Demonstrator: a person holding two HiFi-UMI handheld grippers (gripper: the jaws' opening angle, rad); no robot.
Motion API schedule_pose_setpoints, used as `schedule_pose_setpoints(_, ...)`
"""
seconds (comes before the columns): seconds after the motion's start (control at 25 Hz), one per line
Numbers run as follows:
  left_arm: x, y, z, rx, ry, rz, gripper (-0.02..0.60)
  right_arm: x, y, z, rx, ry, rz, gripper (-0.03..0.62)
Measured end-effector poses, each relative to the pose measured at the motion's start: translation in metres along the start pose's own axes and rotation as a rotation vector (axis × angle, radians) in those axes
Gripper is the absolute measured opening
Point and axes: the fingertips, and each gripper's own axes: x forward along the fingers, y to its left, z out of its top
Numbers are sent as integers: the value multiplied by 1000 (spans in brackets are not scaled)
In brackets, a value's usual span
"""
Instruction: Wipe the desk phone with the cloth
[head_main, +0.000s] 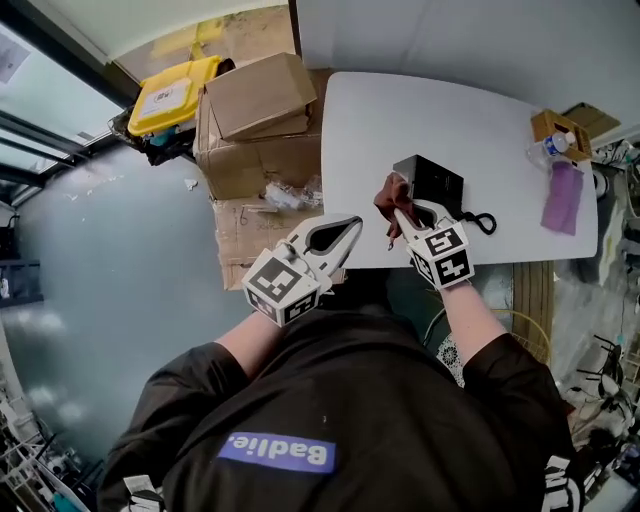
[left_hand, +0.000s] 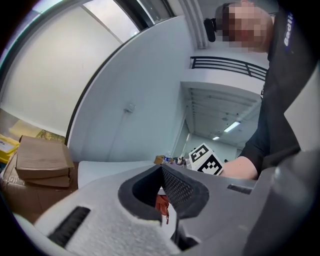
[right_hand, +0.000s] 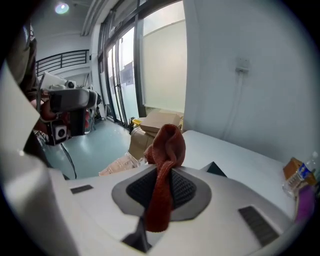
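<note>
A black desk phone (head_main: 432, 183) sits near the front edge of the white table (head_main: 400, 120); one dark corner of it (right_hand: 216, 169) shows past the right jaws. My right gripper (head_main: 400, 213) is shut on a reddish-brown cloth (head_main: 391, 194), which bunches up above the jaws (right_hand: 168, 144) just left of the phone. The cloth also shows low through the left jaws' gap (left_hand: 162, 205). My left gripper (head_main: 350, 224) hovers at the table's front left edge, left of the cloth. It is shut, tips touching (left_hand: 161, 169), and holds nothing.
Cardboard boxes (head_main: 255, 110) and a yellow-lidded bin (head_main: 175, 95) stand on the floor left of the table. A water bottle (head_main: 548, 148), a small wooden box (head_main: 560, 125) and a purple item (head_main: 563, 195) lie at the table's right end. A black cable (head_main: 483, 222) trails from the phone.
</note>
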Motion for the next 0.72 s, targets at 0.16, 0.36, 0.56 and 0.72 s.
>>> schedule_pose_setpoints(0.16, -4, -20, 3, -6, -2, -39, 6, -34, 17, 15, 51, -59, -10, 69)
schedule_pose_setpoints(0.36, 6, -46, 2, 28, 14, -72, 6, -80, 31, 30, 88, -162, 12, 69)
schedule_pose_setpoints(0.56, 23, -69, 5, 42, 24, -49, 6, -127, 34, 41, 108, -274, 66, 69)
schedule_pose_setpoints(0.72, 44, -98, 5, 51, 43, -52, 6, -166, 25, 41, 116, -346, 98, 69)
